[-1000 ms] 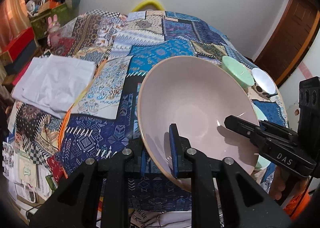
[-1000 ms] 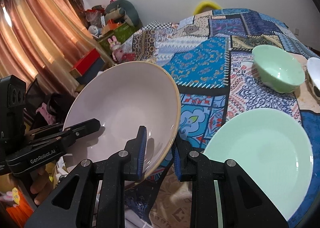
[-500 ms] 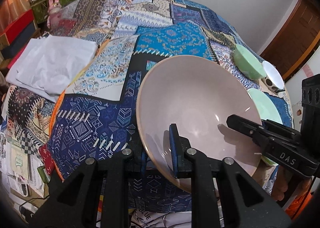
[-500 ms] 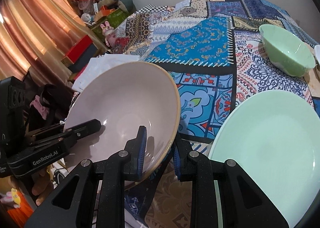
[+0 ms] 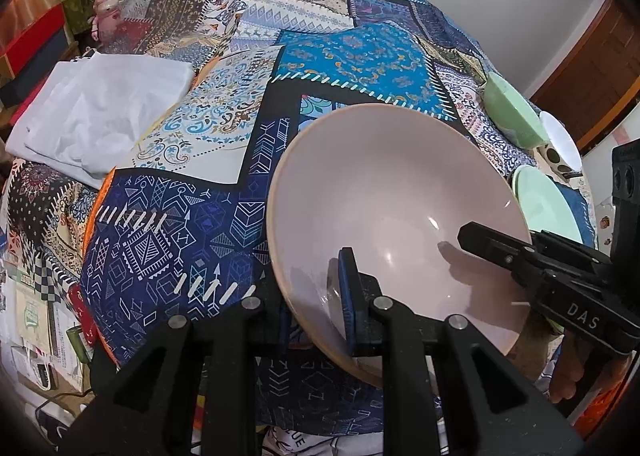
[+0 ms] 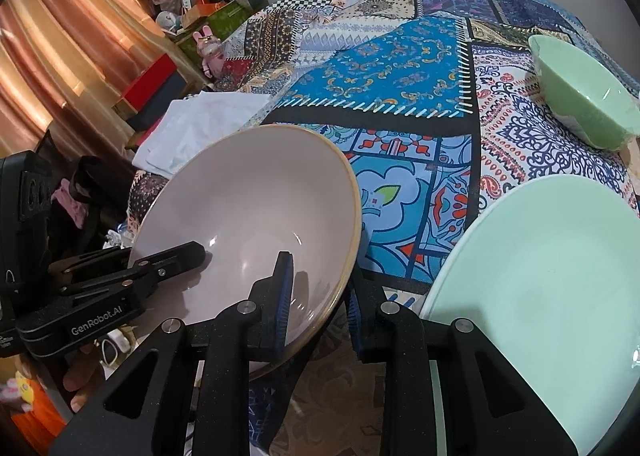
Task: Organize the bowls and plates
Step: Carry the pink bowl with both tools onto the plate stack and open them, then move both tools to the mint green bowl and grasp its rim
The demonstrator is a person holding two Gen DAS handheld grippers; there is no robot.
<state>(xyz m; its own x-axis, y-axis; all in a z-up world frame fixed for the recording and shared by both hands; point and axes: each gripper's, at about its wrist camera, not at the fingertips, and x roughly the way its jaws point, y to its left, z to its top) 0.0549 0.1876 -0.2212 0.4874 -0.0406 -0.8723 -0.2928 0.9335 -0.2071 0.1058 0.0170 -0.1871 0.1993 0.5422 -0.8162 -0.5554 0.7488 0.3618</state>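
A: Progress?

B: Early, by judgement. Nothing is seen stacked. The pink bowl (image 5: 400, 211) is carried above the patchwork cloth (image 5: 172, 256), not yet set down. A green plate (image 6: 540, 280) lies just right of the right gripper (image 6: 320, 296); a green bowl (image 6: 580, 95) sits further ahead on that side, well apart from the plate. A white bowl (image 5: 560, 139) is glimpsed beyond it in the left wrist view. All are loose and still to be grouped.

A: Grippers?

B: The left gripper (image 5: 316, 312) is clamped on the pink bowl's near rim, one pad inside, one under the wall. The right gripper straddles the opposite rim; its jaws are opening, with the rim between them. The inner pad (image 6: 282, 296) looks to be against the inside wall; the outer pad's contact cannot be told for sure.

A: Where is the bowl relative to them?

B: Between the two grippers, held at both edges, directly ahead of each.

A: Orientation?

B: The mouth is turned up and tipped toward the grippers' side, so the far rim is raised. It is round, so no long axis is given; its central axis leans off vertical.

A: What is left?

B: Judged: the pink bowl to be placed, then bowls and plate sorted together.
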